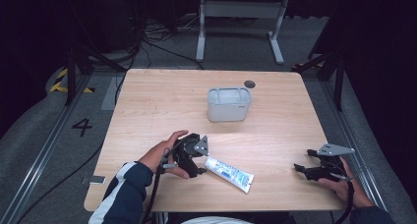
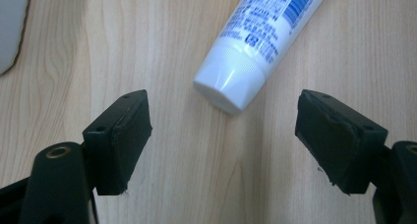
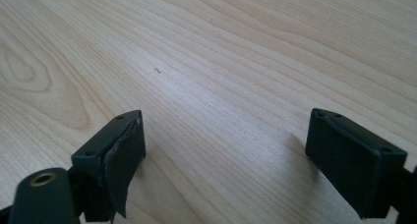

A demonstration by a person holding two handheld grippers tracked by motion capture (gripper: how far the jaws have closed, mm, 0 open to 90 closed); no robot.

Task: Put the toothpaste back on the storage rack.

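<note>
Left gripper (image 1: 200, 160) hovers at the tube's (image 1: 229, 174) cap end on the table (image 1: 147, 101); tube runs off toward four o'clock. In the left gripper view, jaws spread wide, cap (image 2: 223, 89) at twelve o'clock, nothing grasped. Right gripper (image 3: 223, 160), likewise spread, idles well apart.

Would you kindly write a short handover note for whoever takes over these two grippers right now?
Left gripper: open, jaws empty, lined up on the cap end of the white plastic tube with blue print, not touching it.
Right gripper: open, empty, low over the light wooden table near its right edge.
The tube lies flat near the front edge; the grey open-topped bin stands mid-table.
Done: nothing gripped.
Left: probably grasp the tube; the bin may be its destination.
</note>
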